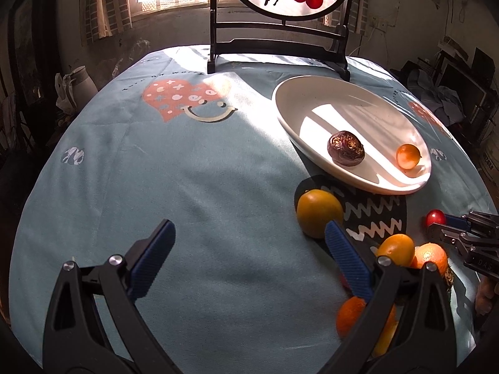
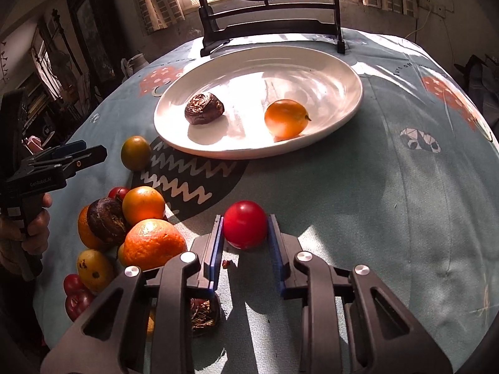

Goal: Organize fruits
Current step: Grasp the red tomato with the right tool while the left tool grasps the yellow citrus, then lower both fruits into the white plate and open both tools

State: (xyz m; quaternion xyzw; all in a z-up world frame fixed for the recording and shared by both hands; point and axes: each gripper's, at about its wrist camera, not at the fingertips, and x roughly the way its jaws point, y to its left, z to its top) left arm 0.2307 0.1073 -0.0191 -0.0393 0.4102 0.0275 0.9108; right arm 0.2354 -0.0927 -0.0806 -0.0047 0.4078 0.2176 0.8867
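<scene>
A round red fruit [image 2: 245, 225] rests on the blue tablecloth, and my right gripper [image 2: 245, 221] is shut on it, one blue pad against each side. The left wrist view shows the same fruit [image 1: 435, 217] at the far right. A white oval plate [image 2: 162, 124] behind it holds a dark wrinkled fruit [image 2: 204, 108] and an orange-yellow fruit [image 2: 285, 118]. My left gripper [image 1: 248, 227] hangs open over bare cloth, with nothing between its fingers. Beside its right finger lies a yellow-green fruit [image 1: 318, 213]. A heap of oranges [image 2: 154, 243], dark fruits and small red fruits sits left of my right gripper.
A round painted screen on a black stand [image 1: 277, 50] rises at the back of the table, just behind the plate [image 1: 280, 106]. A person's hand [image 2: 34, 227] holds the left gripper's handle at the left edge. Cluttered room corners surround the table.
</scene>
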